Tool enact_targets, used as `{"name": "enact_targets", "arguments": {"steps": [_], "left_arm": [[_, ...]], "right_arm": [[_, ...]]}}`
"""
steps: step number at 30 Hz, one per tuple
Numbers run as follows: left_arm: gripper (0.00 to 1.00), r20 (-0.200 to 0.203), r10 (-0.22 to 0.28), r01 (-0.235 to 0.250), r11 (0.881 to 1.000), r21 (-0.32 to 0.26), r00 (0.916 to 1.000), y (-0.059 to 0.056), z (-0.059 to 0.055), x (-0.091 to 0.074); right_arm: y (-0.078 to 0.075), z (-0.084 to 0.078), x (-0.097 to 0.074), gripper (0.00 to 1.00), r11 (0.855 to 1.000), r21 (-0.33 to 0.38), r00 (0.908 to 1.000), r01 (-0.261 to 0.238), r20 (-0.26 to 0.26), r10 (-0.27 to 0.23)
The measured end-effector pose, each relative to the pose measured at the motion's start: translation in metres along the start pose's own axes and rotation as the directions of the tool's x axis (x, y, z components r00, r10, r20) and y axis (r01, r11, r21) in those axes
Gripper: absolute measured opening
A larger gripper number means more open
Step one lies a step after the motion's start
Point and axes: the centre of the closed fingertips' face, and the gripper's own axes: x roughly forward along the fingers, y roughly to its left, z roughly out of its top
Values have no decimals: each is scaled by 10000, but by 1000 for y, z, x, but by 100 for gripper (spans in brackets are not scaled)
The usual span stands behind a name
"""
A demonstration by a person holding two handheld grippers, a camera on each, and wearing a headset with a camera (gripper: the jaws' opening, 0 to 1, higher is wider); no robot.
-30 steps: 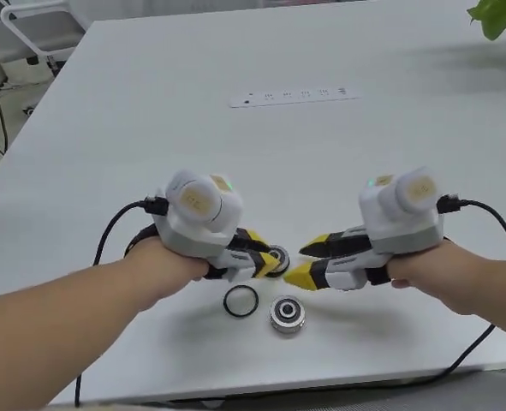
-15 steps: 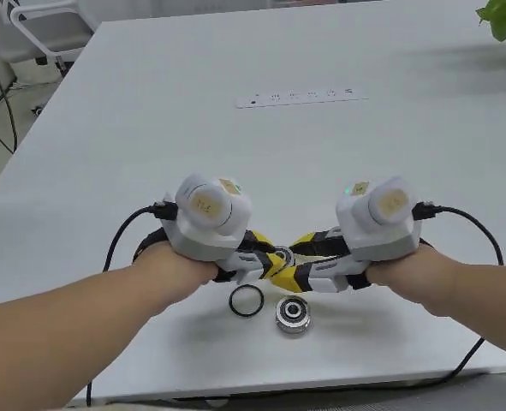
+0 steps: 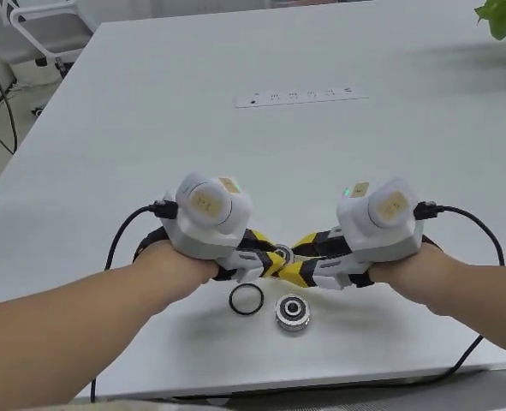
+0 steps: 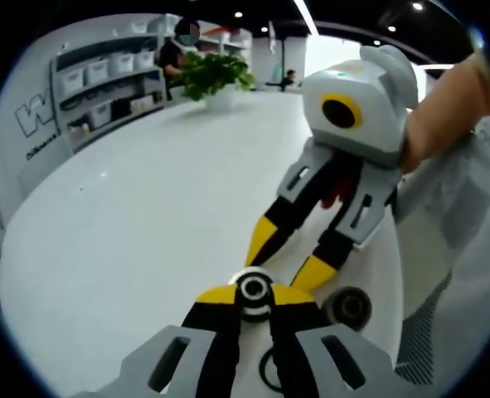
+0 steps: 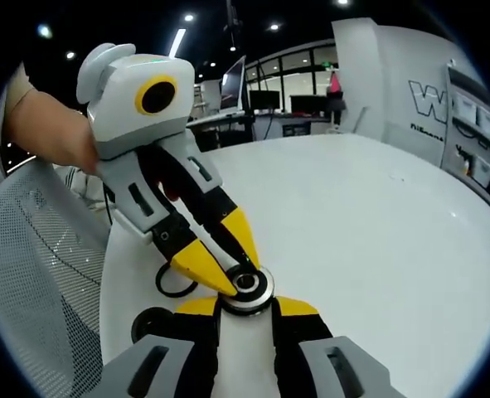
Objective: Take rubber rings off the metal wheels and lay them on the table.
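Near edge of the white table (image 3: 235, 154): my left gripper (image 3: 268, 263) is clamped on a metal wheel (image 3: 280, 254). My right gripper (image 3: 298, 266) has its jaws either side of that wheel, can't tell if they're pinching. Just nearer lie a second wheel (image 3: 293, 312) and, left of it, a loose rubber ring (image 3: 247, 300).

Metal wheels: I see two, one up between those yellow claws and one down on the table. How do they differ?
The held wheel is up off the table, between the left gripper's jaws, with the right gripper's tips at it. The lying wheel rests flat, untouched. A loose rubber ring lies beside the lying wheel, not beside the held wheel. Both are small, round and silvery.
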Motion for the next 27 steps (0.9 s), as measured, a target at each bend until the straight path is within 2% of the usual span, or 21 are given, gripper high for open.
{"name": "enact_targets", "arguments": {"steps": [17, 27], "left_arm": [[13, -36, 79, -79, 9999, -72, 10000, -1, 0, 0], [13, -83, 74, -74, 10000, -30, 9999, -1, 0, 0]], "right_arm": [[-2, -6, -5, 12, 9996, 211, 9997, -174, -142, 177], [-3, -8, -7, 2, 9975, 670, 9995, -243, -187, 256]]}}
